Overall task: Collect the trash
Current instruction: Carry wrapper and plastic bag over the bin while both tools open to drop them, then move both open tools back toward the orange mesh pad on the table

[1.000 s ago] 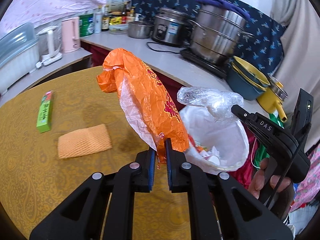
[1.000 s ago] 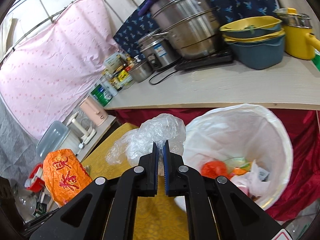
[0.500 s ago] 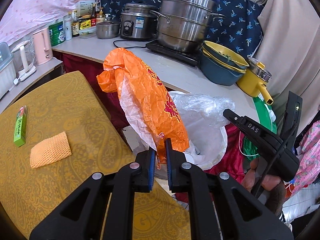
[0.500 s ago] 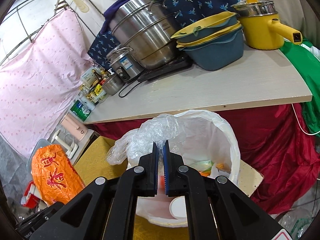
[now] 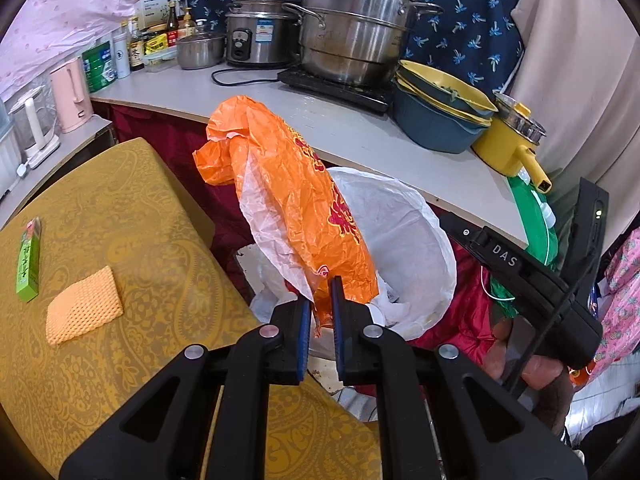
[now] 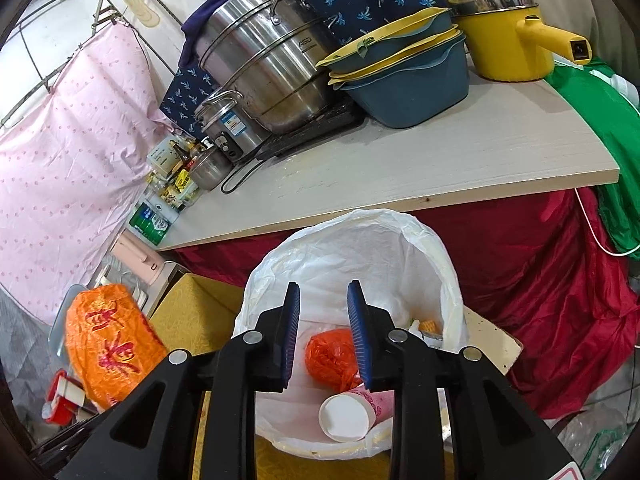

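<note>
Two grippers are over the white-lined trash bin (image 6: 420, 264), which stands between the gold-patterned table (image 5: 132, 240) and the pale bench (image 6: 440, 156).

Left gripper (image 5: 319, 300): pressed together, pinching the lower edge of an orange plastic bag (image 5: 292, 200) printed with red characters. The bag stands up from the pads, in front of the bin's white liner.

Right gripper (image 6: 324, 312): jaws spread, having just been opening, with nothing between the pads. It points down into the bin mouth. Seen in the gap and below it, inside the bin: a crumpled red-orange bag (image 6: 328, 356) and a paper cup (image 6: 346, 416) lying on its side. A hand (image 5: 532, 364) grips this tool's handle in the left wrist view.

Table: an orange mesh foam pad (image 5: 84, 310) and a green box (image 5: 29, 266) lie near each other, apart from both grippers.

Bench: a stacked steel steamer pot (image 5: 352, 24), a rice cooker (image 5: 258, 40), nested blue and yellow basins (image 5: 436, 120) and a yellow pot (image 5: 508, 144).
</note>
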